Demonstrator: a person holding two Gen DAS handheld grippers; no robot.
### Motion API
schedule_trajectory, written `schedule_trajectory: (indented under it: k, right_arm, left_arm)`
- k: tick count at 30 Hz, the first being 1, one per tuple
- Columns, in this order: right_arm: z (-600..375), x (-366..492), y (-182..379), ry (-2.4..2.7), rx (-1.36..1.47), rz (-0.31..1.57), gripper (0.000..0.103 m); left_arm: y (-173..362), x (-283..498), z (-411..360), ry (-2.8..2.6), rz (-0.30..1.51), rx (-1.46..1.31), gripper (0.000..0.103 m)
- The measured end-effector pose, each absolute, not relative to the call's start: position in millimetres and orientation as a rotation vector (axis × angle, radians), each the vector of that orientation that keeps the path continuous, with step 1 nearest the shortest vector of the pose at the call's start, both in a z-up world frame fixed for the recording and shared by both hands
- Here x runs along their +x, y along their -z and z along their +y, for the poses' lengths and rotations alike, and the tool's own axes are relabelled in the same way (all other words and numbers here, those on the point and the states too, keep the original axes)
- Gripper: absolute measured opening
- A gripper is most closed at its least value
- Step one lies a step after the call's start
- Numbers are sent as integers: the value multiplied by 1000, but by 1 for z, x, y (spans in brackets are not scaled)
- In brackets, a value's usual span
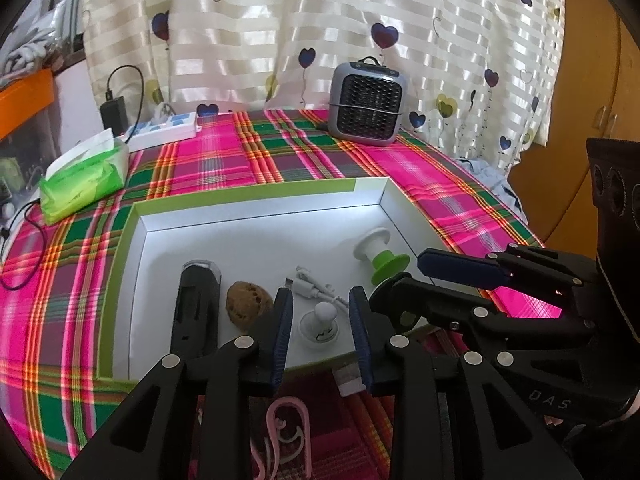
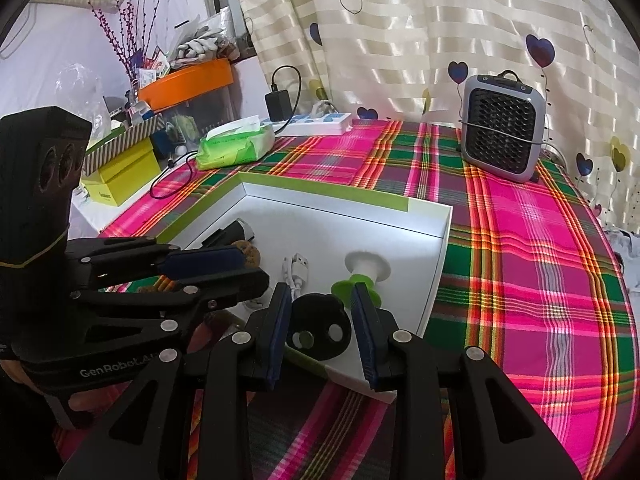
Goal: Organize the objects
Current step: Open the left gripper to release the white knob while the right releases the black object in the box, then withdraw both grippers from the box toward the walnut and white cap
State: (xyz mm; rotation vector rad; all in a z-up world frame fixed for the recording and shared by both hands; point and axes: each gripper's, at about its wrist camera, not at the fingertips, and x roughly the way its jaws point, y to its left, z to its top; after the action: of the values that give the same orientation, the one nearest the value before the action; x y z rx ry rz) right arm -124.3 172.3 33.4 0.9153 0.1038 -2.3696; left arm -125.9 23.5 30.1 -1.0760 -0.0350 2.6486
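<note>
Low in both frames, the left gripper (image 1: 320, 330) hangs with fingers parted over the freed white knob (image 1: 320, 325) in the box (image 1: 256, 204), while the right gripper (image 2: 322, 330) straddles a black disc (image 2: 320, 326), grip unclear, seemingly next to drop

L gripper (image 1: 322, 336) low centre, jaws apart over white knob (image 1: 320, 326) in white box (image 1: 248, 216). Cookie (image 1: 248, 300), black device (image 1: 198, 308) to its left; cable (image 1: 316, 288), green-white spool (image 1: 380, 254) upper right. R gripper (image 1: 436, 276) at right.
</note>
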Motion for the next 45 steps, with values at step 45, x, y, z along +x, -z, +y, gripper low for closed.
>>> schedule_trajectory:
  k: [45]
  right_arm:
    - [164,-58,-49,2365,866,154,39]
  left_arm:
    - [-42,-56,14,-2688,-12,-1044,27]
